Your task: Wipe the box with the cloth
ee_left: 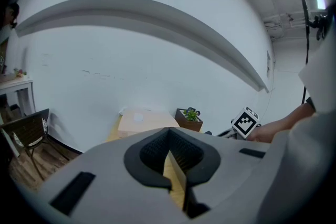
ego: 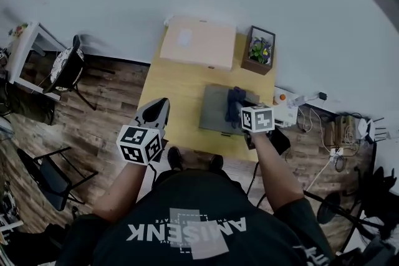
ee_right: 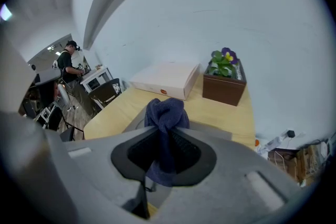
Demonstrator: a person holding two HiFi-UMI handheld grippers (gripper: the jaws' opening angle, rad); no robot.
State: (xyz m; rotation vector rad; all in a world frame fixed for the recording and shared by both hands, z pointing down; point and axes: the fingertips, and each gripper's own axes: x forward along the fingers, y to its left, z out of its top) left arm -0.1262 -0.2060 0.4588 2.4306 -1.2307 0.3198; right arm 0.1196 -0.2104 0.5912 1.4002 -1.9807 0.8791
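A flat grey box [ego: 215, 110] lies on the yellow table [ego: 171, 81] near its front right. My right gripper [ego: 242, 110] hangs over the box, shut on a bunched dark blue cloth [ego: 235, 100]. In the right gripper view the cloth [ee_right: 167, 115] rises out of the shut jaws and trails below them, with the grey box [ee_right: 207, 129] just beyond. My left gripper [ego: 154, 115] hovers at the table's front left edge, jaws together and holding nothing. In the left gripper view only a thin sliver of table shows between the pads [ee_left: 184, 157].
A pale cardboard box [ego: 199, 42] and a wooden planter [ego: 259, 50] with flowers stand at the table's far edge by the white wall. Chairs [ego: 65, 68] and a white side table [ego: 28, 53] stand left. Cables and a power strip [ego: 312, 110] lie to the right.
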